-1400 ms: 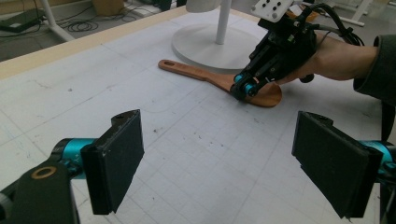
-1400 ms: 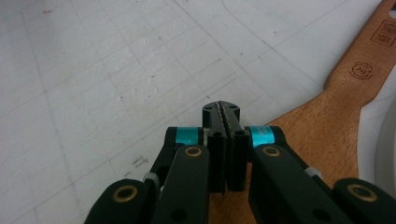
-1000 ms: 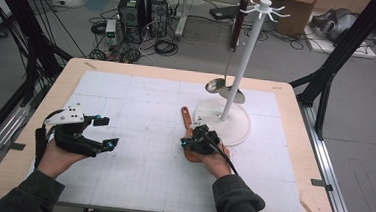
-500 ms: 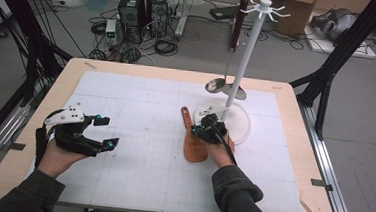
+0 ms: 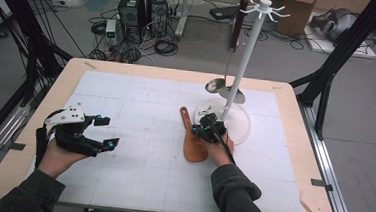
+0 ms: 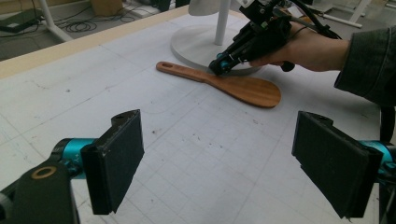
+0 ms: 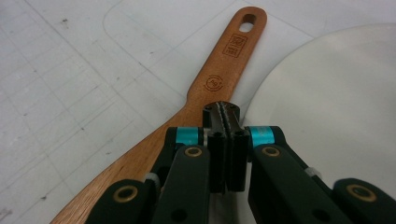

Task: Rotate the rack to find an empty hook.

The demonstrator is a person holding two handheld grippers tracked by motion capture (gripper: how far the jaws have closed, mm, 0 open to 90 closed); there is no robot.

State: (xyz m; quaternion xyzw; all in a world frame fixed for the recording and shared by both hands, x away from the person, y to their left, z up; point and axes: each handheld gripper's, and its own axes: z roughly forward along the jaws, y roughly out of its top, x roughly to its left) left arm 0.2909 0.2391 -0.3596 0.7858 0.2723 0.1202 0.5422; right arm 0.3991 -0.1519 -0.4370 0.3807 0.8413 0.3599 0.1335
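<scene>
Two grippers are working over the white mat (image 5: 139, 132), and the wooden spatula (image 5: 191, 139) is serving as your landmark. You are holding the right gripper (image 5: 205, 128) directly over the spatula, at the point where its handle widens into the blade. In the right gripper view its jaws are pressing flat together, pad to pad, with nothing between them. Their tips are sitting just above the neck of the spatula (image 7: 205, 93); whether they are touching the wood I cannot tell. The spatula is lying flat on the mat, handle end with the hanging hole pointing away from you, blade pointing toward your side of the table.

Just to the right of the spatula, the round white base (image 5: 240, 122) of the utensil stand is resting on the mat, its edge almost meeting the handle. A white pole (image 5: 243, 65) is rising from that base, and a metal ladle (image 5: 217, 84) is hanging beside it, beyond the spatula's handle end.

You are holding the left gripper (image 5: 105, 131) well to the left of the spatula, low over bare mat. Its jaws are standing wide apart and gripping nothing; in the left gripper view the spatula (image 6: 224, 84) and your right hand (image 6: 310, 46) are showing between them, farther off.
</scene>
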